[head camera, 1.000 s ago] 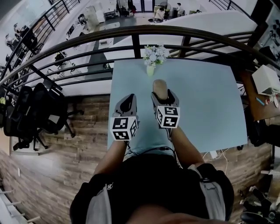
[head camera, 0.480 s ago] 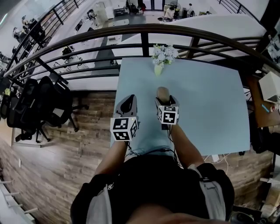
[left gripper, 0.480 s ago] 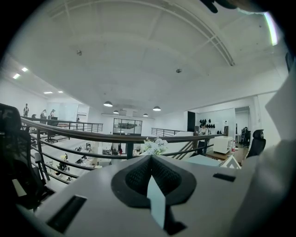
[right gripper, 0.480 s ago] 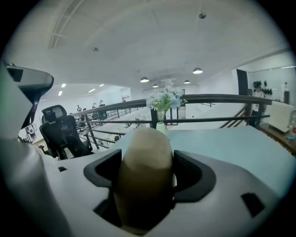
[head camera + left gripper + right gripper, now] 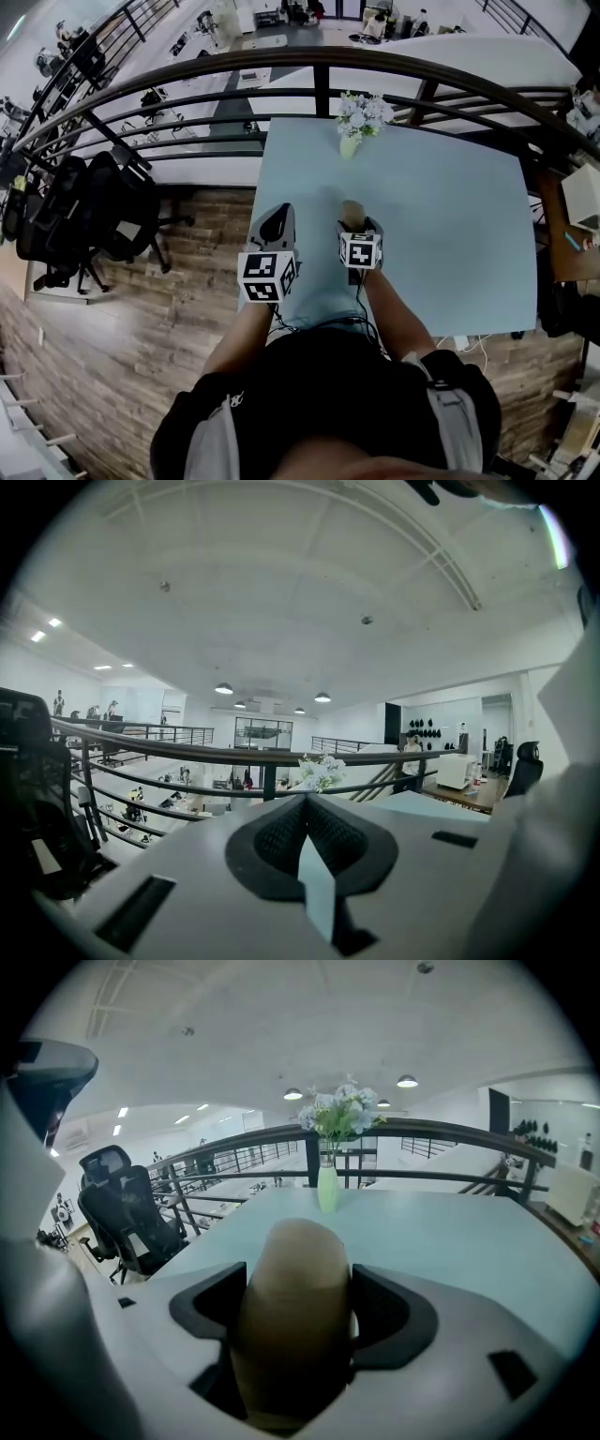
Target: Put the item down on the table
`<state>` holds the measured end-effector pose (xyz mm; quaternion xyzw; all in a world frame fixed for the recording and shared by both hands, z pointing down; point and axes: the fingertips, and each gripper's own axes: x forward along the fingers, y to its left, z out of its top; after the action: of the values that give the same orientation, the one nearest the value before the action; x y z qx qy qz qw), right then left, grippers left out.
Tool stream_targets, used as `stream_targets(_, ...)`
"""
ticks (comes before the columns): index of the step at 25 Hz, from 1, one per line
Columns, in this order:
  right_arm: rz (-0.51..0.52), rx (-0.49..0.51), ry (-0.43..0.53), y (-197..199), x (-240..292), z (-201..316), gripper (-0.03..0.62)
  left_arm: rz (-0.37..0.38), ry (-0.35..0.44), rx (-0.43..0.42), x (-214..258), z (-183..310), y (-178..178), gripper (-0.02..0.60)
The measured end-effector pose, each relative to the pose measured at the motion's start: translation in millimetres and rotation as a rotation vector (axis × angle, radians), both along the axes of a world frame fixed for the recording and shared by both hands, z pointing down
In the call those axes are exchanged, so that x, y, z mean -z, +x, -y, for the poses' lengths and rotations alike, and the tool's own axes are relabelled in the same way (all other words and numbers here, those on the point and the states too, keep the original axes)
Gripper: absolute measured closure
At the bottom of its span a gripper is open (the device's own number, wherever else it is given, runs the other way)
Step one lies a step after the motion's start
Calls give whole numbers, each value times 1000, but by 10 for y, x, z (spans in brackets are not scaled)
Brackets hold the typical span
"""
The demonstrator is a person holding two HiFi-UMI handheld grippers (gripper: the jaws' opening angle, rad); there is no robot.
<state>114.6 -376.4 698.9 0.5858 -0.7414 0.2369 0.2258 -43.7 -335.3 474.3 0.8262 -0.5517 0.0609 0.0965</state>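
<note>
A: Start with the big things. What carries everything?

B: A pale blue counter, bare apart from a vase of flowers at its far edge. A dark railing curves just behind the vase.

A: And the grippers?

B: Both are on the near side of the vase, toward the person. The left gripper hangs off to the left of the vase, at the counter's left edge. Its pads meet at the tips and there is nothing between them. The right gripper sits almost straight in front of the vase, over the counter.

A: Is it carrying the item?

B: Yes. Its jaws are clamped on a tan, round-topped item, one pad on each side. The item stands roughly upright, in line with the vase but well short of it.

A: Is it down yet?

B: I can't tell whether its base touches the counter. I'd judge this as the placing step, not finished.

A: What does the next move need?

B: Probably a gentle lowering until the base rests flat. Then the jaws should part and draw back toward the person, so the item isn't tipped.
</note>
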Motion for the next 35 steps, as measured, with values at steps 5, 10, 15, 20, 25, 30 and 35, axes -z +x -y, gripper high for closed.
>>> stream_targets(5,-15,16,-49,-49,-184,-61,237,2,2,8,2,-12,-45,568)
stream_targets(10,-24,20,-95,-58,-326,-96,234,8,-3,11,-12,-36,-72,568)
stream_targets(15,3,-23,-182,-22,-460,-181,232,12,1,11,11,-50,-96,568)
stream_targets(20,-12,-14,-217,-32,-532,-224,229,17,7,2,43,-48,-90,568)
stream_targets(25,0,-16,-232,-48,-627,-267,229,20,10,-18,51,-50,-46,568)
stream_targets(30,29,-11,-144,-72,-423,-192,217,20,21,-47,84,-31,48,568)
stream_targets(35,85,-43,-33,-19,-36,-138,247,13,33,-81,133,-18,166,568)
